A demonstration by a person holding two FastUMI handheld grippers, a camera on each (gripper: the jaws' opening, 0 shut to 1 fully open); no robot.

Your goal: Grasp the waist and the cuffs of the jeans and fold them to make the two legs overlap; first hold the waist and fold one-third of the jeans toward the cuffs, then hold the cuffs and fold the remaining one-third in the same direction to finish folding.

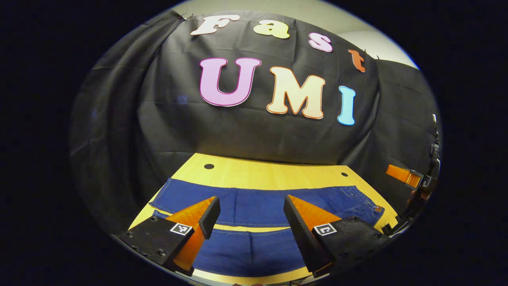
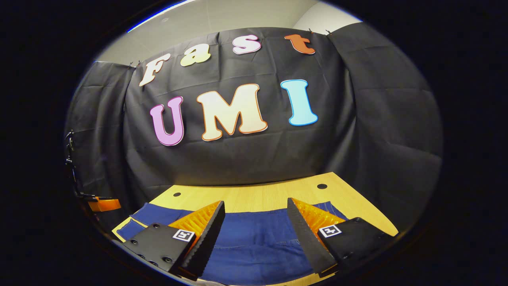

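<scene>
- Left hand-held gripper [image 1: 251,210]: fingers spread wide, holding nothing, poised above the jeans [image 1: 262,206].
- Right hand-held gripper [image 2: 256,214]: likewise spread, empty.
- Jeans flat on worktop [image 1: 274,174], legs side by side; bare strip beyond them.

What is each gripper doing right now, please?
Left gripper: open, holding nothing, above the dark blue denim jeans.
Right gripper: open, holding nothing, above the jeans.

Matt denim jeans [image 1: 254,206], smooth wood-grain table [image 1: 270,174]
</scene>
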